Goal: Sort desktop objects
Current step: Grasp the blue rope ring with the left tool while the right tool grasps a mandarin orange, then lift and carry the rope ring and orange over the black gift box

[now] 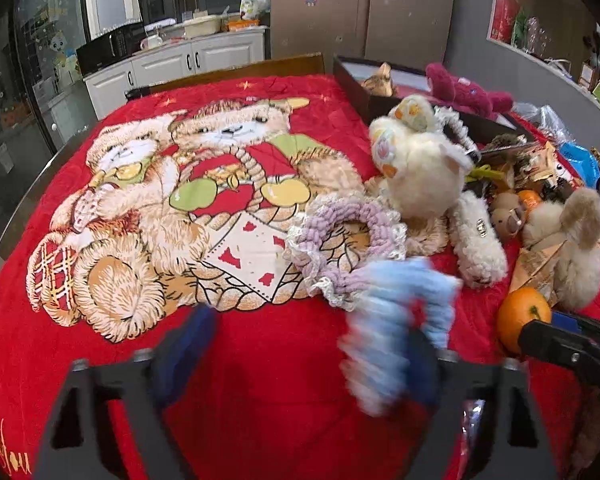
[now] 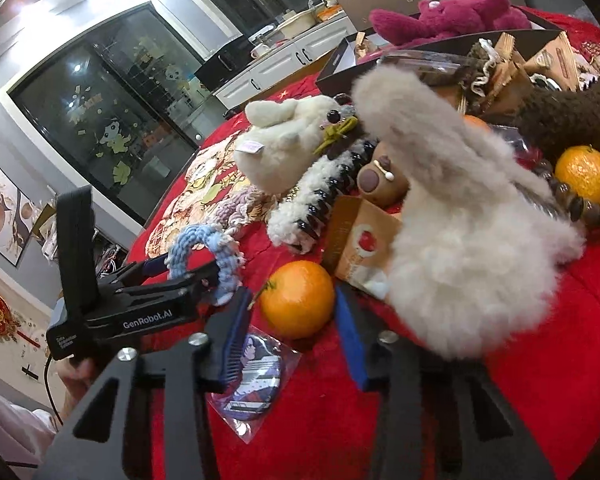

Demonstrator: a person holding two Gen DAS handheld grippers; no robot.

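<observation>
My left gripper [image 1: 300, 344] is open above the red blanket [image 1: 260, 380]. A light blue scrunchie [image 1: 396, 320], blurred, hangs on its right finger; in the right wrist view it [image 2: 204, 248] loops around that finger. A purple scrunchie [image 1: 344, 240] lies just ahead. My right gripper [image 2: 296, 340] is open and empty, its fingers either side of an orange [image 2: 298, 298]. A fluffy beige plush [image 2: 460, 220] stands to the right of the orange, against the right finger.
A cream plush [image 1: 416, 160], a fuzzy hair claw [image 2: 316, 200], a second orange [image 2: 586, 176], snack packets [image 2: 360, 244], a bead bracelet [image 2: 580, 204] and a badge [image 2: 252, 376] crowd the right. A dark box [image 1: 364, 92] holds a magenta plush [image 1: 468, 92].
</observation>
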